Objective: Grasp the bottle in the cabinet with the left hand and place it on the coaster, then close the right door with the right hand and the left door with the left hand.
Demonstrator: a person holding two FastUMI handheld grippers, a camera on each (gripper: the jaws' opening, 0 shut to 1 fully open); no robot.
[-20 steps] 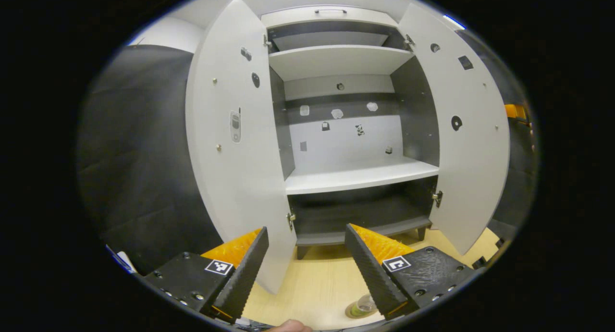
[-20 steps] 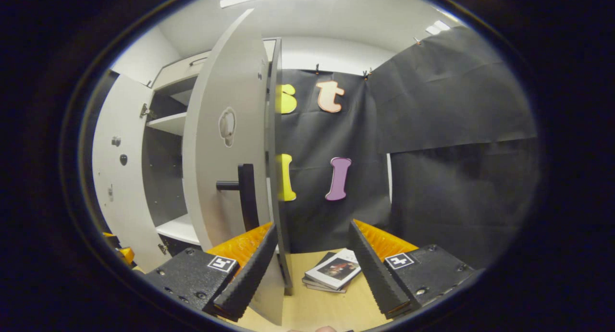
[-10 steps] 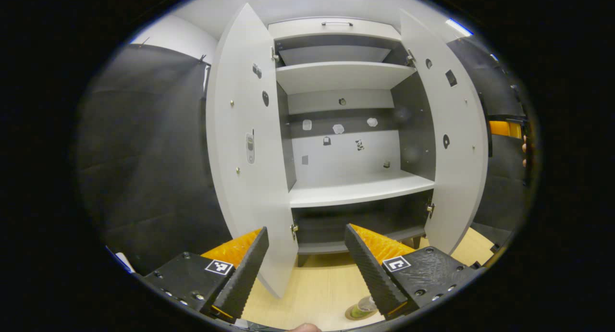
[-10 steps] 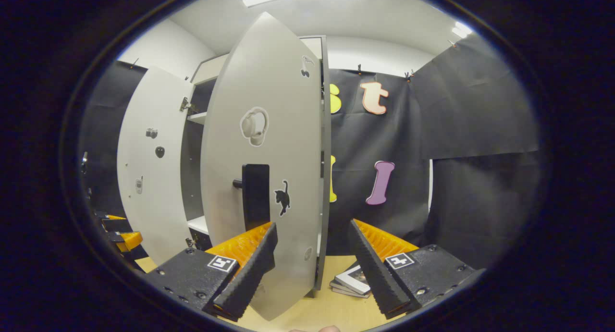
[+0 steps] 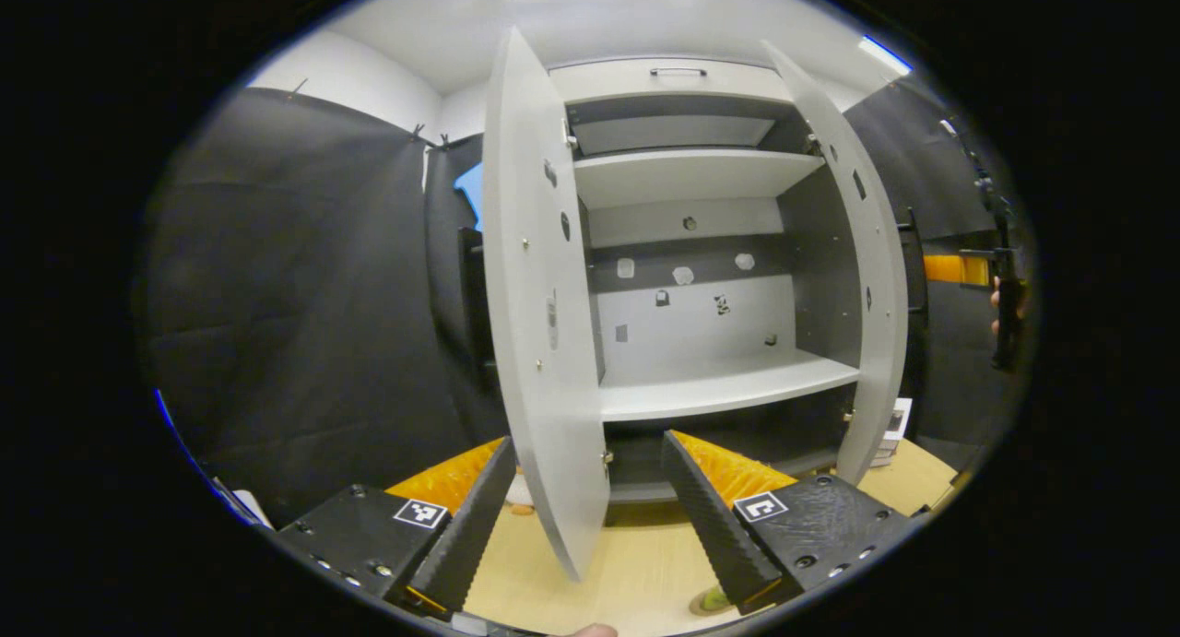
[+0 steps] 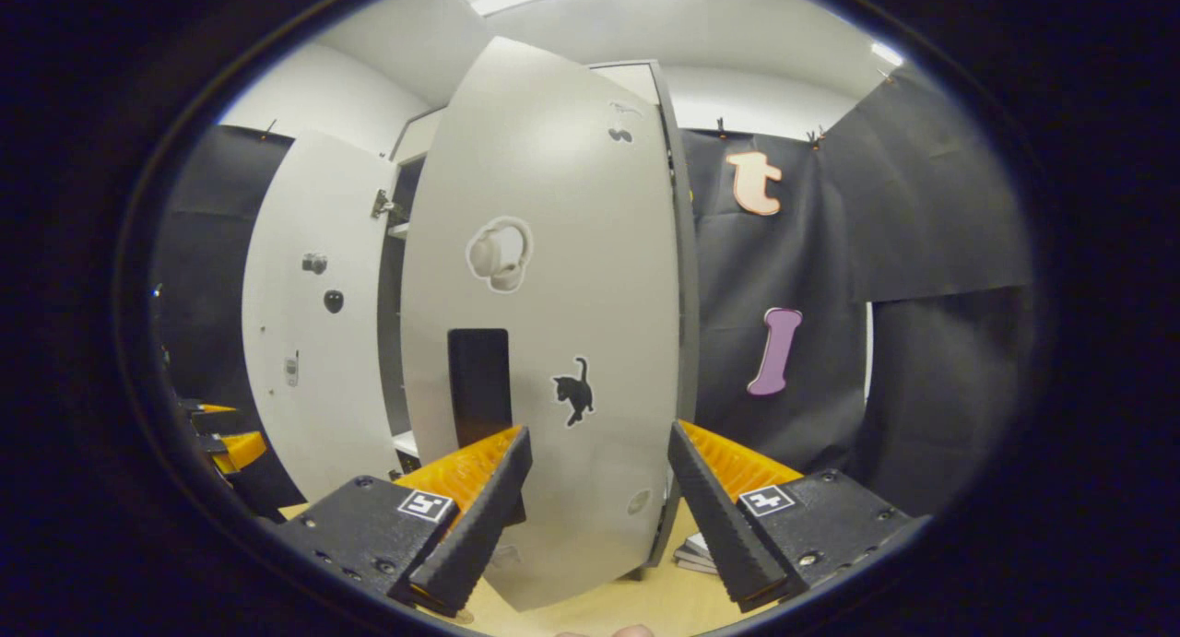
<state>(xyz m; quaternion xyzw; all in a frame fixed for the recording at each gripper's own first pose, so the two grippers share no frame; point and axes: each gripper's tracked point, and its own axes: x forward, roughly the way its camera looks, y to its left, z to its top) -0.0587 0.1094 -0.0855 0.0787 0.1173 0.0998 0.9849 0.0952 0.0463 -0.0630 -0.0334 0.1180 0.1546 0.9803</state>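
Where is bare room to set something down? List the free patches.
Free: the middle shelf, bare from wall to wall; the upper shelf, likewise; the tabletop strip between the left door and the bottle. Tighter: the table corner beyond the right door, where books lie.

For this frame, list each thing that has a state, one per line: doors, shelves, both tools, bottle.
Right door: partly open, outer face toward the right tool.
Left door: open, seen nearly edge-on.
Cabinet shelves: bare.
Left tool: open, holding nothing.
Right tool: open, holding nothing, close to the right door.
Bottle: on the table, mostly hidden behind a left tool finger.
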